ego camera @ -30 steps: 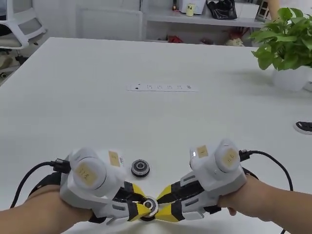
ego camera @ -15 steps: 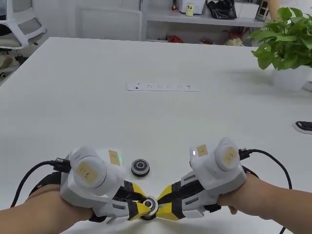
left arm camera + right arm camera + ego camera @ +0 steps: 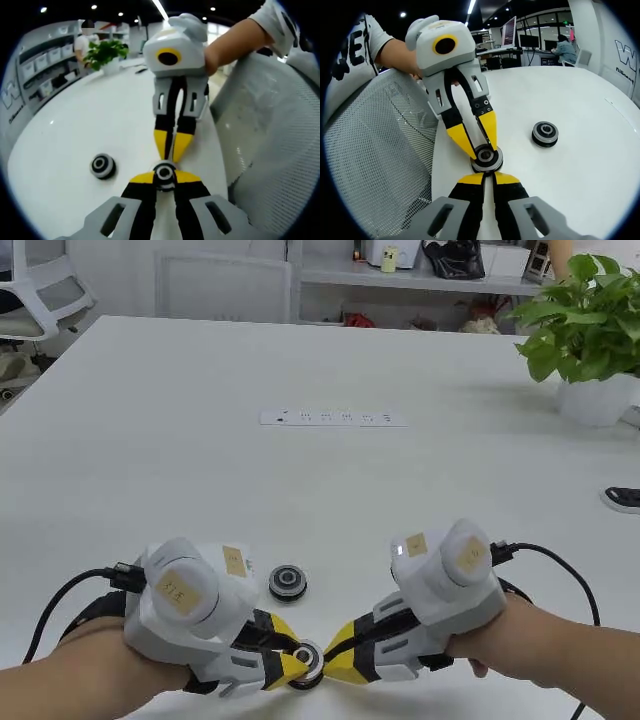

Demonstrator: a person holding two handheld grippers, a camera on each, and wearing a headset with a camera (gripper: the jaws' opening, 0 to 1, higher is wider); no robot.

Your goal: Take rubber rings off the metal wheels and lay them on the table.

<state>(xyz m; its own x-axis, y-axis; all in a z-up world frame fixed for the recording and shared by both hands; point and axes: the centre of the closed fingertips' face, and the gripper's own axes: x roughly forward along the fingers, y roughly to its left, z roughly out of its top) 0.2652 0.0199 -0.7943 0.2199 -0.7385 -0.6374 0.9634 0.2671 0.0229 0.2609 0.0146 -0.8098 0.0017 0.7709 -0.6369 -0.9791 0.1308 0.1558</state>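
Metal wheel (image 3: 487,158) clamped in left gripper (image 3: 297,668) jaws, right gripper (image 3: 335,668) jaws together against it, white table (image 3: 330,490), potted plant (image 3: 580,310)

Head view looks down; 2 gripper views face each other, sharing the wheel (image 3: 164,173).

The left gripper (image 3: 290,667) partly hides the metal wheel (image 3: 307,659).

The left gripper (image 3: 296,658) and right gripper (image 3: 330,664) meet on a small metal wheel (image 3: 307,661) at the white tabletop's (image 3: 180,450) near edge. A second, black-ringed metal wheel (image 3: 288,582) lies just beyond. Open surface extends to the white power strip (image 3: 333,419).
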